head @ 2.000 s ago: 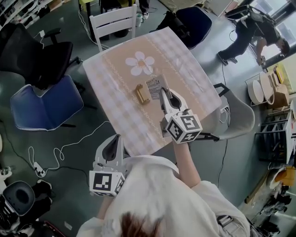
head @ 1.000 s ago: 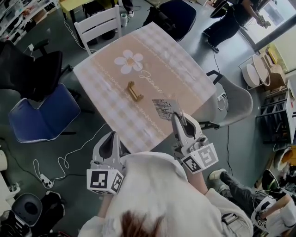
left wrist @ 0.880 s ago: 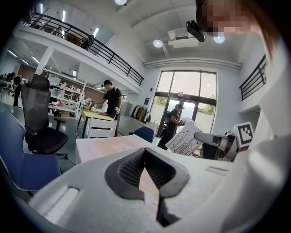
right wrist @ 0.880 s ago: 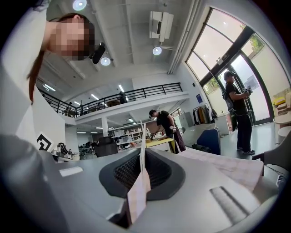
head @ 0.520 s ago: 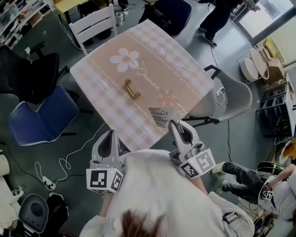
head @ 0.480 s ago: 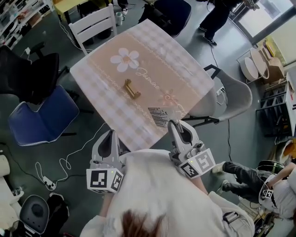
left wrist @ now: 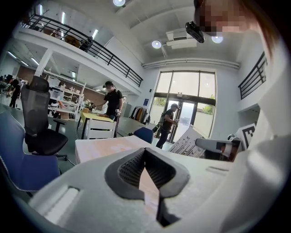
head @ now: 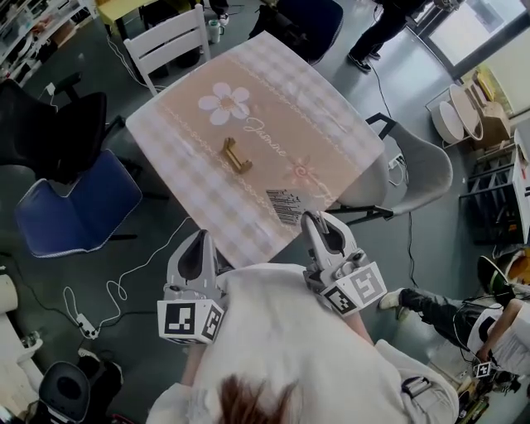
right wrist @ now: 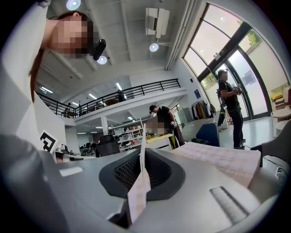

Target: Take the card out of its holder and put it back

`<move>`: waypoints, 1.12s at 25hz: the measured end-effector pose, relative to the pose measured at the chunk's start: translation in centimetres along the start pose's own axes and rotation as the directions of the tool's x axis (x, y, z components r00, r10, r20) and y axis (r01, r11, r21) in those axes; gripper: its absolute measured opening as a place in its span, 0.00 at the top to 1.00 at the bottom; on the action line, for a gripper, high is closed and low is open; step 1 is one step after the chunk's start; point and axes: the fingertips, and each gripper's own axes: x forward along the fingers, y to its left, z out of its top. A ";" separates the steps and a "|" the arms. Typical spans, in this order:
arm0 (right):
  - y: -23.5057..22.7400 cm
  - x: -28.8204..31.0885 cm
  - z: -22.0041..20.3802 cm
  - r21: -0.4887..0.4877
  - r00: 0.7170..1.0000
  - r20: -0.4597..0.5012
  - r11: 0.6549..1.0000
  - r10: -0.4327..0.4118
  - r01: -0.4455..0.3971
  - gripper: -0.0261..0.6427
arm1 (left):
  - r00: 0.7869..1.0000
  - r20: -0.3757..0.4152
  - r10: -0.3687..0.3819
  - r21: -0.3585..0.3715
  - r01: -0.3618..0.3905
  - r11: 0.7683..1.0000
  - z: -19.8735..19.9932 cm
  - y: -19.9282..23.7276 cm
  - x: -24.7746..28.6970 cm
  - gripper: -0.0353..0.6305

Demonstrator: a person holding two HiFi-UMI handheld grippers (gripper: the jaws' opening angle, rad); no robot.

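A white card (head: 286, 204) printed with a barcode hangs over the near edge of the pink checked table (head: 331, 124), and my right gripper (head: 305, 219) is shut on its near edge. In the right gripper view the card (right wrist: 142, 177) runs edge-on between the pads of that gripper (right wrist: 142, 157). The small brass card holder (head: 236, 156) stands with nothing in it near the table's middle, well beyond the card. My left gripper (head: 199, 238) is held off the table's near corner, shut on nothing (left wrist: 145, 152). From the left gripper view the card (left wrist: 188, 142) shows at the right.
A white chair (head: 170, 41) stands at the table's far side, a grey chair (head: 414, 174) at its right, a blue chair (head: 74, 207) and a black office chair (head: 58, 124) at its left. Cables (head: 91, 306) lie on the floor. A person (head: 389, 25) walks beyond the table.
My right gripper has drawn the card out of the holder and back to the table's near edge, then slowed almost to a stop. The left gripper has stayed put.
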 end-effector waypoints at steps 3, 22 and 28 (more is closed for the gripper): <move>-0.2 0.0 -0.1 0.014 1.000 0.002 1.000 0.000 0.000 0.94 | 1.000 0.000 0.002 0.009 -0.002 1.000 0.0 -0.1 -0.1 0.95; 0.4 0.5 -0.3 0.005 1.000 -0.014 1.000 0.023 -0.023 0.94 | 1.000 0.021 0.014 -0.002 -0.014 1.000 0.5 0.2 -0.6 0.95; 0.6 0.8 -0.3 0.002 0.999 -0.019 0.999 0.039 -0.039 0.94 | 0.999 0.027 0.022 -0.001 -0.022 1.000 0.6 0.3 -0.6 0.95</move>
